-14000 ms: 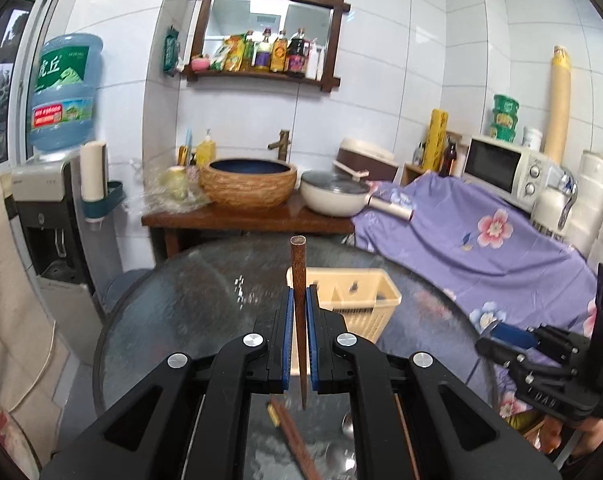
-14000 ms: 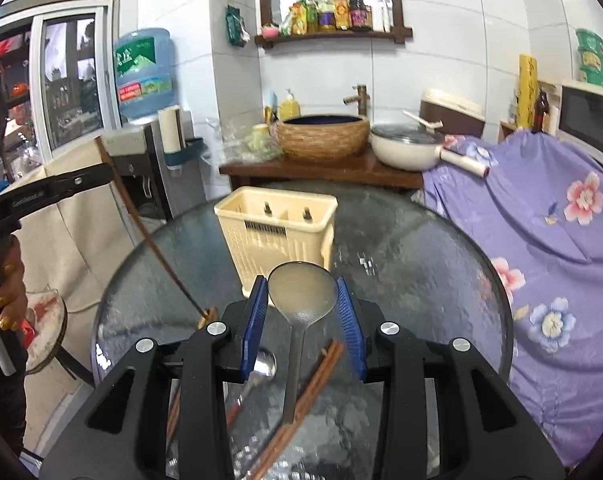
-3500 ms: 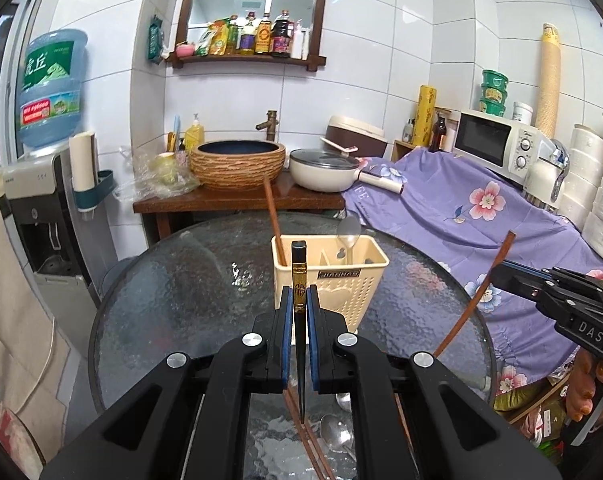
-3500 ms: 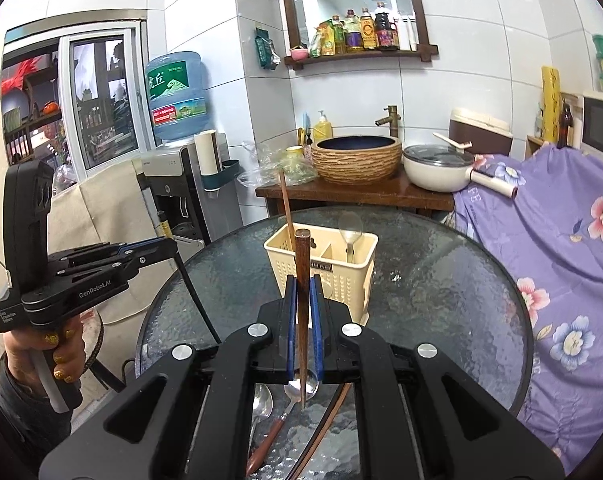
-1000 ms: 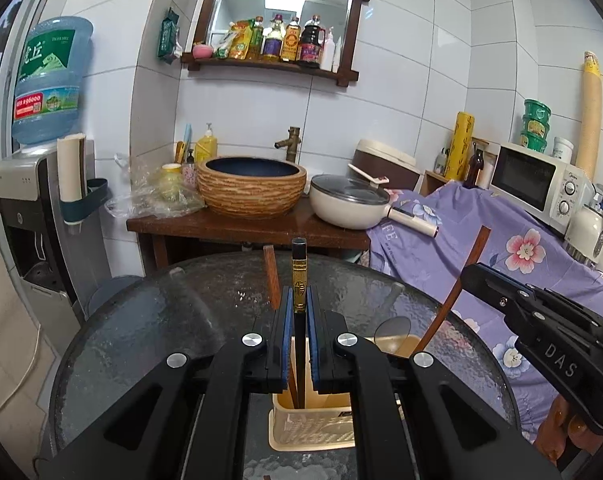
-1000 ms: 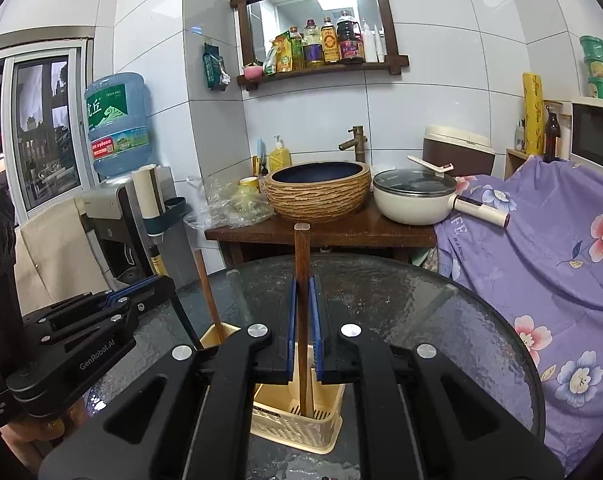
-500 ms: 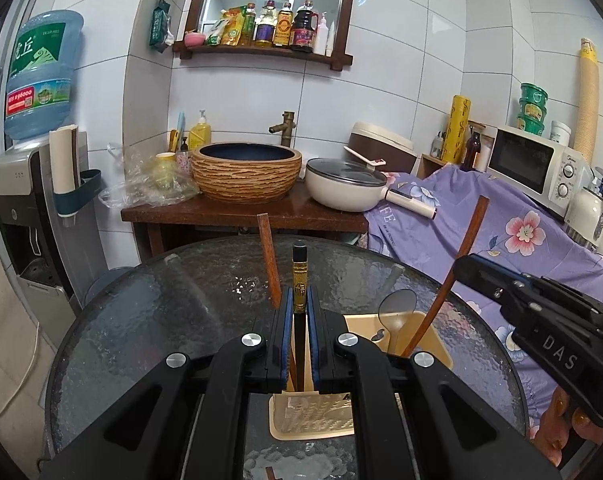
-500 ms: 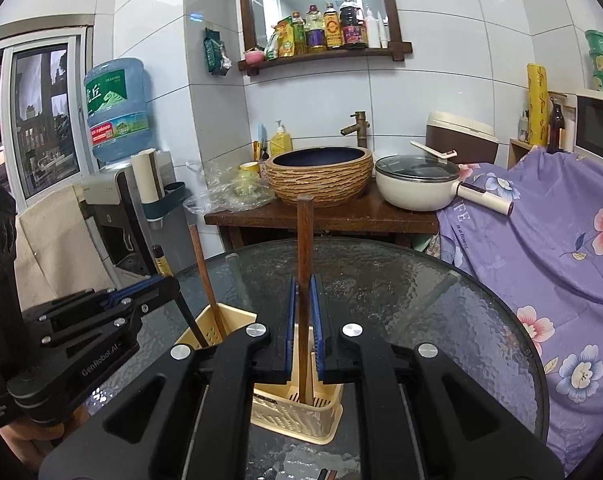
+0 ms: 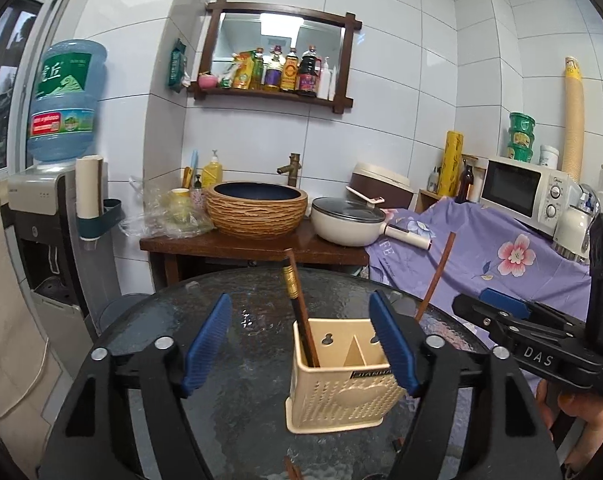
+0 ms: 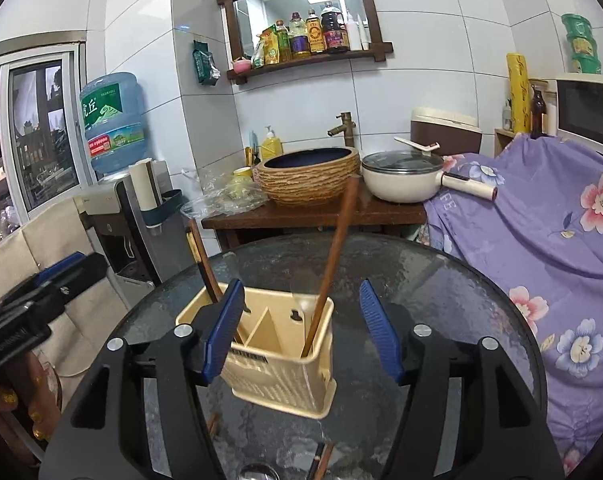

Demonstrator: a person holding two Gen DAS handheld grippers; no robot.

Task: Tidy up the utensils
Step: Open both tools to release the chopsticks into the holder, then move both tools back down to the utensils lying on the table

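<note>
Two grippers are over a round glass table (image 9: 229,396) and both have just let go. The left gripper (image 9: 299,342) has its blue pads spread wide; its jaws have just been opening and nothing is clamped between them. The right gripper (image 10: 301,328) likewise stands spread, jaws just opened, pads clear of any utensil.

On the table sits a cream utensil holder (image 10: 285,368), divided into compartments. In the left wrist view it lies partly behind that gripper's right pad.

A dark gold-banded chopstick (image 9: 297,312) leans in the holder's left compartment, resting against its wall. A plain brown chopstick (image 10: 333,264) stands tilted in the right compartment, free of the pads.

More utensils, partly hidden, lie on the glass at the near edge (image 10: 321,460); their kind cannot be told exactly.
</note>
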